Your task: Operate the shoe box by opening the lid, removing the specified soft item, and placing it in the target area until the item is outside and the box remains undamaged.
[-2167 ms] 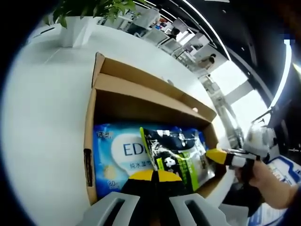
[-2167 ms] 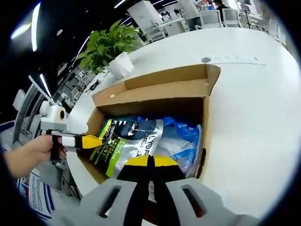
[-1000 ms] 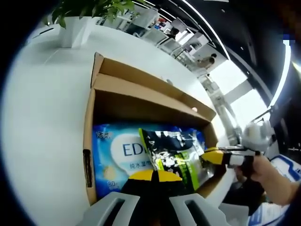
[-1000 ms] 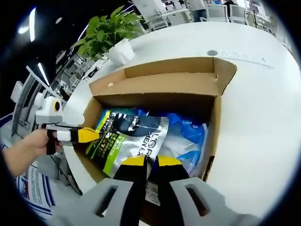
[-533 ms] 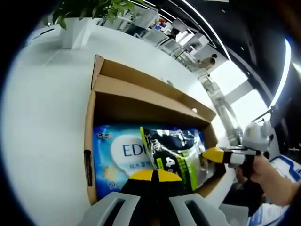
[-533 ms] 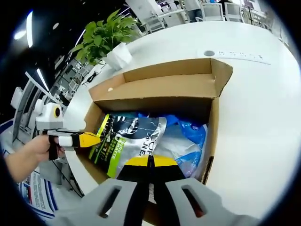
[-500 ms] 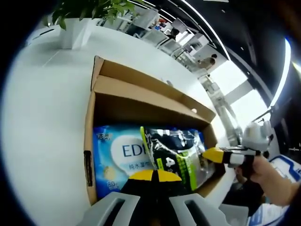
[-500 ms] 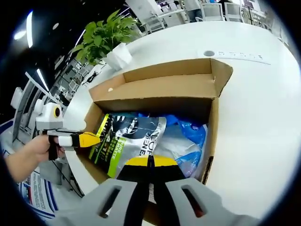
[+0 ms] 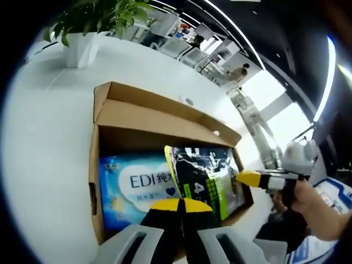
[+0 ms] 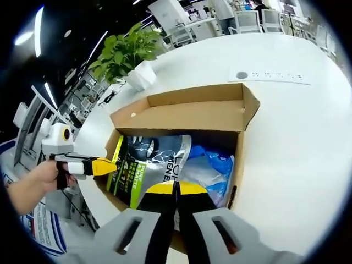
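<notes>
The shoe box [image 9: 154, 118] sat open on the white surface [image 9: 44, 137], w/ its lid flap folded back on the far side. In the right tool view the box [image 10: 187, 113] sat the same way on the surface [image 10: 297, 143].

Inside lay 2 soft packs. A blue wipes pack [image 9: 132, 187] w/ "EDI" on it lay flat on the box's left side. A black and green pouch [image 9: 206, 176] was tipped up on top of it, toward the right side of the box. In the right tool view the pouch [image 10: 148, 165] stood up at the box's left part and the blue pack [image 10: 212, 170] lay just beside it.

The left tool [image 9: 177, 206] had its yellow tips pressed together at the near edge of the box, just in front of the pouch. I can't tell if it held anything. In the right tool view it [image 10: 104, 166] came in from the left, its tip touching the pouch's edge, w/ a hand [image 10: 30, 187] behind it.

The right tool [image 10: 176, 190] was clamped on the pouch's near edge, tips together. In the left tool view it [image 9: 250, 179] reached in from the right at the pouch's side, w/ a hand [image 9: 313, 206] on its grip.

A potted plant [image 10: 129, 55] stood on the surface, far from the box. Desks and chairs [image 10: 242, 19] were far behind.
</notes>
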Tool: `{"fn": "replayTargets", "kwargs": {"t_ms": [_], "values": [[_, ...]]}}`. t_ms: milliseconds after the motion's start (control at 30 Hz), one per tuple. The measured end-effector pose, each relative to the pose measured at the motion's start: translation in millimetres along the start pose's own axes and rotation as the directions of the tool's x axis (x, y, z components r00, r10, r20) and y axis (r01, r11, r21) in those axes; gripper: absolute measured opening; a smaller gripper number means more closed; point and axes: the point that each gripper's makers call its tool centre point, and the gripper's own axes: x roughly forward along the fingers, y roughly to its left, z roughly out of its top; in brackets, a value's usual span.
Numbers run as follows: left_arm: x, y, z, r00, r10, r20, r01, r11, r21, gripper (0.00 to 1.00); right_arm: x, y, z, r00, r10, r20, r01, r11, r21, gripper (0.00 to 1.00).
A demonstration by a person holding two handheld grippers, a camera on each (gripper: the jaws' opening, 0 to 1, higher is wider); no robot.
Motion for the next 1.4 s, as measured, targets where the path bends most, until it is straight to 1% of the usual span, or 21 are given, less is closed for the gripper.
{"fn": "replayTargets", "kwargs": {"t_ms": [167,367,567,733,900,1067,1400], "values": [[-3,-10.2,4.1,1.0,-0.003,0.003,0.003,1.0,0.013,0.0,-10,-1,3.4,1.0,-0.002,0.012,0.002,1.0,0.006,0.0],[-8,-27.2,8.0,1.0,-0.009,0.007,0.009,0.999,0.032,0.0,-24,-3,8.0,1.0,0.0,0.029,0.0,1.0,0.007,0.0],[-5,-46.3,6.7,1.0,-0.012,0.007,0.011,0.999,0.05,0.0,-42,-11,12.3,0.999,-0.005,0.052,0.005,1.0,0.003,0.0],[0,-64.1,4.9,1.0,-0.015,0.005,0.014,0.998,0.063,0.0,-57,-19,11.5,0.998,-0.008,0.056,0.008,1.0,0.0,0.0],[6,-80.8,4.2,1.0,-0.017,0.006,0.016,0.997,0.074,0.0,-71,-30,11.6,0.998,-0.012,0.063,0.012,1.0,-0.003,0.0],[16,-98.4,0.9,1.0,-0.018,0.003,0.018,0.996,0.082,0.0,-85,-46,9.5,0.998,-0.018,0.067,0.018,1.0,-0.003,0.0],[41,-136.0,-7.9,0.999,-0.028,-0.019,0.03,0.994,0.101,0.0,-111,-78,4.9,0.996,-0.033,0.077,0.032,0.999,0.013,0.0]]}}
